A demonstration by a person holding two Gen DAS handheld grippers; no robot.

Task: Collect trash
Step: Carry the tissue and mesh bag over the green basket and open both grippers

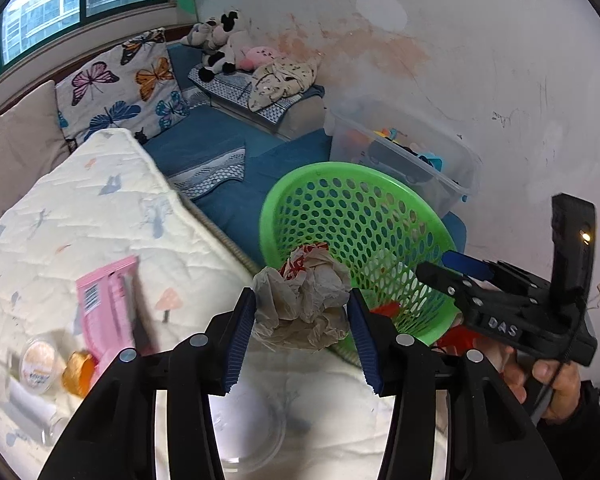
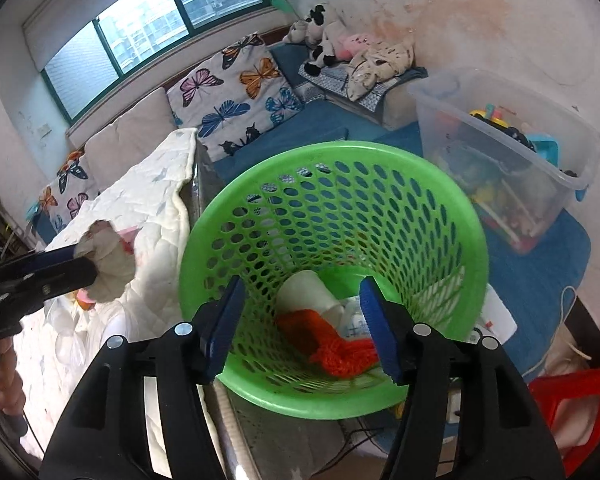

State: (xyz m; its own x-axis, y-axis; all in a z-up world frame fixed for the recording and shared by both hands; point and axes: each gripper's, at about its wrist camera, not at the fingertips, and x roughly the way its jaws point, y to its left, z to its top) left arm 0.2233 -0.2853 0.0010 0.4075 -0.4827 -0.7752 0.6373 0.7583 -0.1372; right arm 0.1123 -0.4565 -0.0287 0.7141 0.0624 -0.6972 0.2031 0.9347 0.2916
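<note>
My left gripper is shut on a crumpled wad of paper and holds it above the quilted white cover, just left of the green mesh basket. The wad also shows in the right wrist view, held at the left. My right gripper is open and empty, its fingers over the near rim of the basket. Inside the basket lie a white paper cup, an orange net and other scraps. The right gripper appears at the right in the left wrist view.
On the quilted cover lie a pink package, a small round tub, an orange wrapper and clear plastic. A clear bin of toys stands behind the basket. Butterfly cushions and plush toys line the bench.
</note>
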